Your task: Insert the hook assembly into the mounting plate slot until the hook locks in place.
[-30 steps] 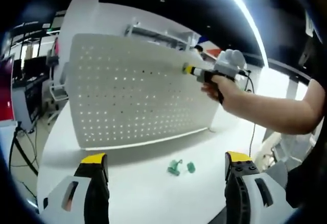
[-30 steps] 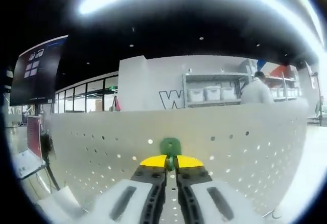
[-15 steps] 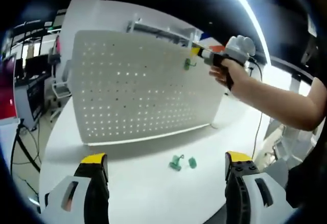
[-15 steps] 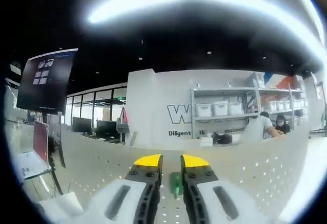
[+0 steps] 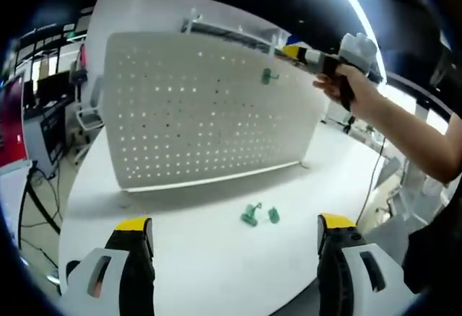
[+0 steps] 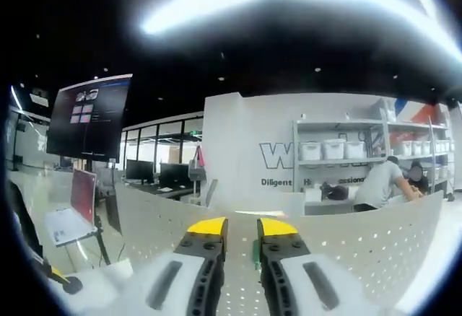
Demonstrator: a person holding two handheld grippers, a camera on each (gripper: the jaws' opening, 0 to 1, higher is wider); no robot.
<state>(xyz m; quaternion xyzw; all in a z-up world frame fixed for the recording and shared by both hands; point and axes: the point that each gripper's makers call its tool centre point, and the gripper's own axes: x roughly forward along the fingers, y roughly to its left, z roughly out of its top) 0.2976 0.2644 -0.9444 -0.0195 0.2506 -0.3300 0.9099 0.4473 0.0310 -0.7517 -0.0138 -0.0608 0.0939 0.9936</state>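
We see a green plastic hook [image 5: 268, 76] sitting in the white perforated plate [image 5: 195, 114]. The right gripper [image 6: 234, 227] is slightly open and empty; the left gripper [image 5: 234, 233] is wide open and empty.

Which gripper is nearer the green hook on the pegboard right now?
Right. The right gripper is just beside the hook near the pegboard's top edge, jaws open. The left gripper sits low over the table, well short of the board.
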